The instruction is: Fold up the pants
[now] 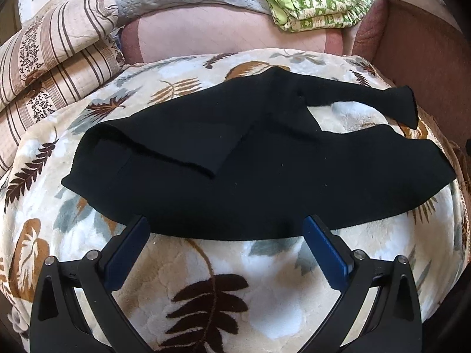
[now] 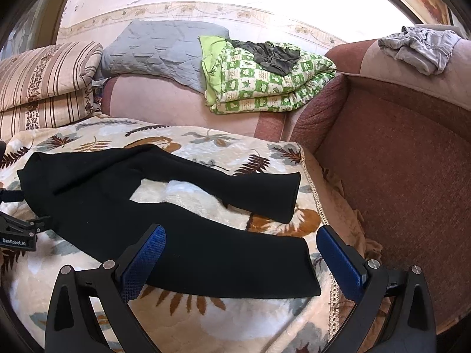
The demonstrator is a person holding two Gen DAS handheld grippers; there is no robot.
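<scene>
Black knit cloth, matte and limp, makes up the pants (image 1: pixel 235 176); they lie spread on a leaf-patterned plush blanket (image 1: pixel 223 267) over a sofa seat, waist toward the left, two legs splayed toward the right with a patch of blanket showing between them; the far leg's cuff (image 2: pixel 290 198) flares a little and one corner of the waist is turned over on itself; I judge the fabric light, soft and stretchy, unlikely to slip on the deep pile yet apt to sag and drag if lifted by one point, so a hold at two edges suits it best, say the near leg's cuff (image 2: pixel 306 264) and the waistband's near corner (image 1: pixel 73 181); the left gripper (image 1: pixel 225 226) hovers low at the near hem of the cloth, its blue fingers (image 1: pixel 129 253) spread wide and holding nothing, tilted forward and down; the right gripper (image 2: pixel 240 236) hangs over the near leg close to its cuff, fingers likewise wide apart and empty, one either side of the leg's end; folded quilts and a green patterned blanket (image 2: pixel 265 79) sit well apart behind.
</scene>
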